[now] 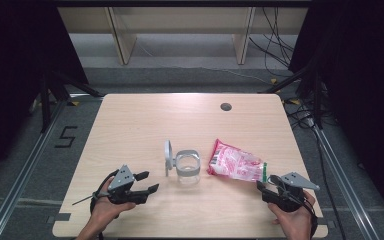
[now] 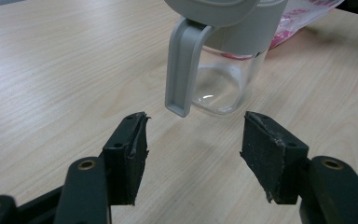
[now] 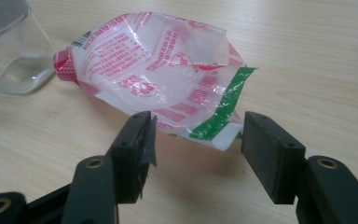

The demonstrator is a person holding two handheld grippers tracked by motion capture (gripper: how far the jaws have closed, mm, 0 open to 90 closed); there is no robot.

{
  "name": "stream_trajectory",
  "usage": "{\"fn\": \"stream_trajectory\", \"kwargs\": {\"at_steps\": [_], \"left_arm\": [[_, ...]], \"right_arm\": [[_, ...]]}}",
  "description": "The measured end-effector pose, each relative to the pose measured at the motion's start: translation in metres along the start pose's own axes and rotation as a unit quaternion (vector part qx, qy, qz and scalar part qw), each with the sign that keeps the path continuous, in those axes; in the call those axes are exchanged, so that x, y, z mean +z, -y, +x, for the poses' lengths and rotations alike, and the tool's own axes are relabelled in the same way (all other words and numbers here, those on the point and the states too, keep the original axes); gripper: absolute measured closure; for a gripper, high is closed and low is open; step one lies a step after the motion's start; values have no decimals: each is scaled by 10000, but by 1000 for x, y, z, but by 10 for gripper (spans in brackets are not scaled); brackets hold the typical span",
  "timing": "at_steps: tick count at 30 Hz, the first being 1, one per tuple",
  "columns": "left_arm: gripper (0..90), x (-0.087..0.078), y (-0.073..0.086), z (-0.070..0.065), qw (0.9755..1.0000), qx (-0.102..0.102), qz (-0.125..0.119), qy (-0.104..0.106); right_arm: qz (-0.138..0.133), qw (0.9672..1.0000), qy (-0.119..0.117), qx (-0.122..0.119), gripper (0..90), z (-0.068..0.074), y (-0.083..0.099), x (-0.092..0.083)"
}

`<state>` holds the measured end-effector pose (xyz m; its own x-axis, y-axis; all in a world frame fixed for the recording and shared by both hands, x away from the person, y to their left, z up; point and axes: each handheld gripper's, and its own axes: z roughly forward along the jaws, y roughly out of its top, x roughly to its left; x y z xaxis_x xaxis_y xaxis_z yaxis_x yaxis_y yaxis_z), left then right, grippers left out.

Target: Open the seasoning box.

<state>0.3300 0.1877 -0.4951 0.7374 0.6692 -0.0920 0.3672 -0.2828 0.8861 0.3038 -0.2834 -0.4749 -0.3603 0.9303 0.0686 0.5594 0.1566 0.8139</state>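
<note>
A clear jar (image 1: 187,169) with a grey collar stands mid-table, its grey lid (image 1: 168,156) flipped open on the left. A crumpled red-and-white plastic bag (image 1: 234,163) with a green strip lies to its right. My left gripper (image 1: 150,181) rests near the front left, open and empty, pointing at the jar. In the left gripper view the jar (image 2: 223,79) and its grey lid arm (image 2: 182,70) stand just beyond the left gripper (image 2: 193,135). My right gripper (image 1: 268,182) is open at the bag's green end. In the right gripper view the bag (image 3: 163,70) reaches between the right gripper (image 3: 198,135) jaws, and neither pad presses on it.
The wooden table (image 1: 130,125) has a round cable hole (image 1: 225,106) near its back edge. Black curtains flank both sides. Shelf legs and cables sit on the floor beyond the table. The jar (image 3: 9,51) stands just left of the bag in the right gripper view.
</note>
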Motion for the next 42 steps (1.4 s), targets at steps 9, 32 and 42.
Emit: {"fn": "stream_trajectory", "kwargs": {"at_steps": [9, 32, 42], "left_arm": [[400, 0, 0, 0, 10000, 61, 21, -8], [400, 3, -1, -1, 9999, 138, -15, 49], [400, 3, 0, -2, 10000, 89, 33, 26]], "right_arm": [[-27, 9996, -61, 291, 404, 1, 2, 3], [-205, 9921, -337, 1194, 429, 0, -9, 29], [-289, 9890, -374, 1404, 402, 5, -16, 41]]}}
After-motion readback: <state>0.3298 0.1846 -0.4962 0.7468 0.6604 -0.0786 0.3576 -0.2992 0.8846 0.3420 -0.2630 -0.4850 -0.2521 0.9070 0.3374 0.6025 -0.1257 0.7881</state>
